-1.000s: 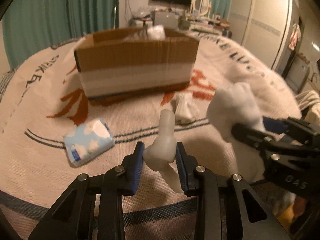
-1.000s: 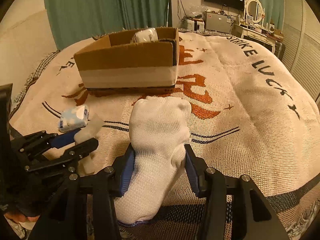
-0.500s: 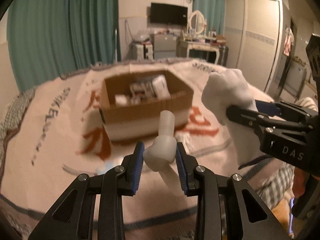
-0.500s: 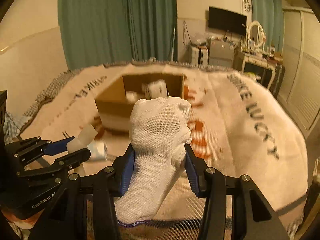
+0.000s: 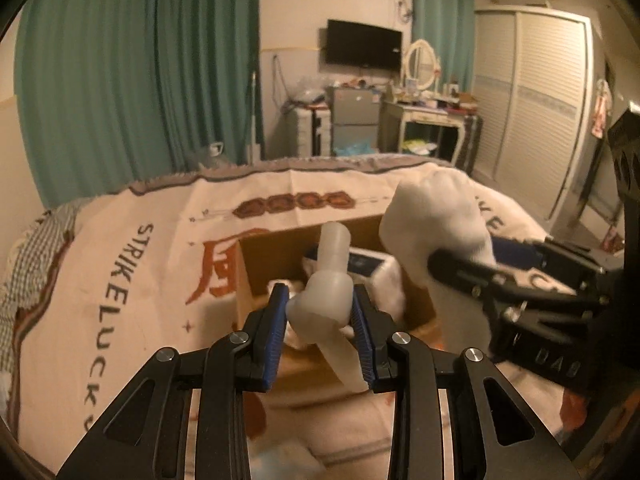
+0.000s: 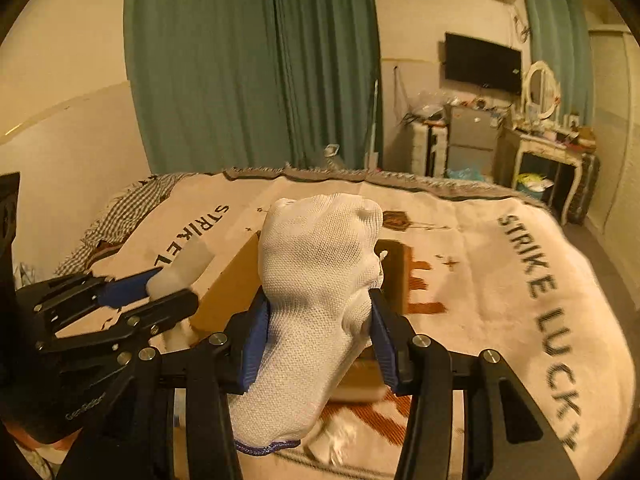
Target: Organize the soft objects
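Note:
My left gripper (image 5: 320, 312) is shut on a pale, translucent soft tube-shaped object (image 5: 326, 284), held up over the near side of the open cardboard box (image 5: 272, 260). To its right my right gripper (image 6: 318, 320) is shut on a bunched white mesh sock (image 6: 320, 276), also above the box (image 6: 228, 284). In the left wrist view the sock (image 5: 436, 224) and the right gripper (image 5: 492, 268) show at right. In the right wrist view the left gripper (image 6: 164, 292) and its soft object (image 6: 188, 266) show at left. White soft items and a blue-topped pack (image 5: 364, 262) lie inside the box.
The box stands on a bed under a cream blanket (image 6: 520, 280) with black "STRIKE LUCKY" lettering and red marks. Another white item (image 6: 332, 440) lies on the blanket below the right gripper. Green curtains (image 5: 140, 92), a TV, a dressing table and a wardrobe (image 5: 532, 108) stand beyond the bed.
Both grippers have risen and moved forward from low over the blanket to above the box, each keeping its object. The box's inside is now in view; the blue tissue pack has dropped from sight.

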